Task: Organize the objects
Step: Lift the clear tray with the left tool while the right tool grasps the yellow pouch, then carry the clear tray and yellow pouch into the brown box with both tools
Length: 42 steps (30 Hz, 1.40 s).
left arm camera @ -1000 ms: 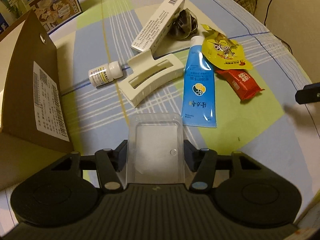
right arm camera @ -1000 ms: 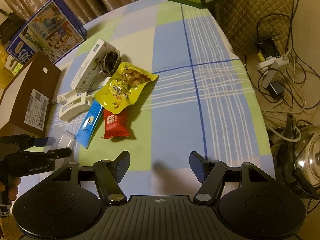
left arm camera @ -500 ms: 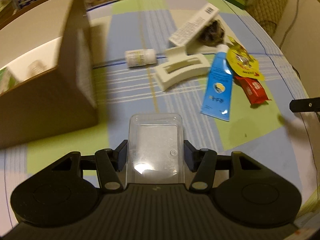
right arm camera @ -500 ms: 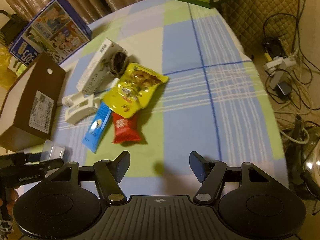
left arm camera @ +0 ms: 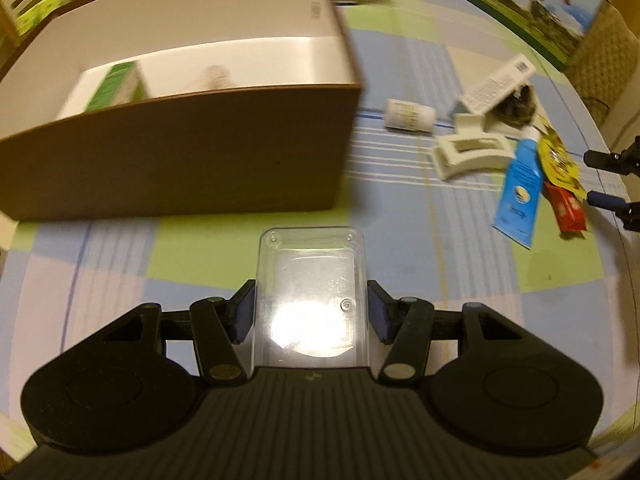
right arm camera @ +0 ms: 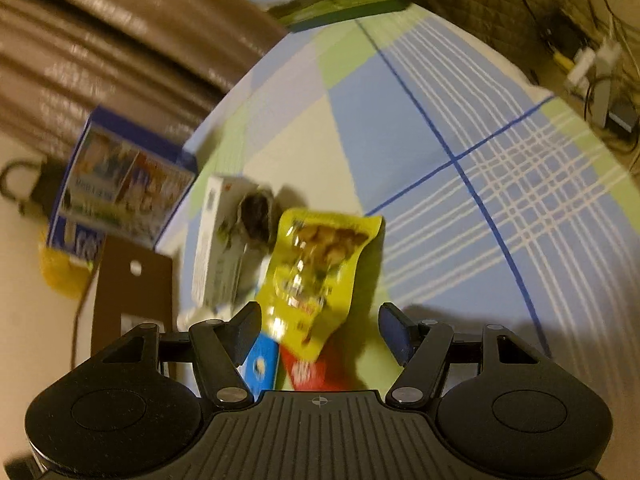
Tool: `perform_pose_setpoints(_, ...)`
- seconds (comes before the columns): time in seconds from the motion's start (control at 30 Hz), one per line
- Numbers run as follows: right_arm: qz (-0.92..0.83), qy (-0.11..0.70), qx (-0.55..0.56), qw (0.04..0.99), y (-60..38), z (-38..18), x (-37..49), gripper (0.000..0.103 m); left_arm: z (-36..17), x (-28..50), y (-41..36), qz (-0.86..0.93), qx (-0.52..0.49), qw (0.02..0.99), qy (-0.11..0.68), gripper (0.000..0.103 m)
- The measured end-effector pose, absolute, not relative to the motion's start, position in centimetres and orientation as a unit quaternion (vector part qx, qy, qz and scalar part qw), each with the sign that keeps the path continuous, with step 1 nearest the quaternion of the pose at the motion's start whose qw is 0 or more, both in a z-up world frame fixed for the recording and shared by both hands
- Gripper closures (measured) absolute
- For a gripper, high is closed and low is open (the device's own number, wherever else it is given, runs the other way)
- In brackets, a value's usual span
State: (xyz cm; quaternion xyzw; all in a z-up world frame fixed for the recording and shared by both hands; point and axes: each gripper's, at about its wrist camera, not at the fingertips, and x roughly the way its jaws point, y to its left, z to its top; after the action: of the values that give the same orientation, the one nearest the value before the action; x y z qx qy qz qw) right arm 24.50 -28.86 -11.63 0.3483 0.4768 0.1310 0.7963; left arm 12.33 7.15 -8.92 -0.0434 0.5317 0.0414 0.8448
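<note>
Clear plastic case (left arm camera: 310, 292) clamped flat, near open brown box (left arm camera: 180, 152)

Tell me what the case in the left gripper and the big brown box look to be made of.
Clear case: likely rigid transparent plastic, glossy; the tablecloth shows through and a glare spot sits on it. Brown box: probably cardboard, matte brown outside, white inside, with thin folded walls.

Clear glossy plastic case (left arm camera: 310, 292); matt brown cardboard box (left arm camera: 180, 160); shiny yellow foil pouch (right arm camera: 316, 272); checked cloth tablecloth (left arm camera: 400, 248).
</note>
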Motion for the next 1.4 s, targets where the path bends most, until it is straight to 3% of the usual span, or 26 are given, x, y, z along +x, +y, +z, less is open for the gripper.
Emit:
perform_pose_setpoints(0.3,0.153,0.429,0.456,0.765,-30.0,-14.6,26.4,0.046,-8.0,11.0,10.2,0.078,-0.07,0.844,0.526,0.051)
perform_pose_setpoints(0.5,0.156,0.436,0.445,0.767,-29.1,-14.9,27.4,0.07,-7.8,10.4,10.8,0.088,-0.076,0.843,0.525,0.051)
perform_pose_setpoints(0.6,0.154,0.433,0.449,0.766,-29.3,-14.9,27.3,0.075,-7.8,10.2,11.0,0.09,-0.078,0.843,0.524,0.051)
perform_pose_setpoints(0.73,0.159,0.42,0.463,0.765,-29.9,-14.6,26.6,0.103,-7.6,10.0,11.2,0.09,-0.08,0.845,0.522,0.051)
perform_pose_setpoints(1.4,0.189,0.386,0.43,0.794,-30.1,-6.9,21.6,0.103,-4.5,8.9,12.5,0.075,-0.091,0.864,0.49,0.051)
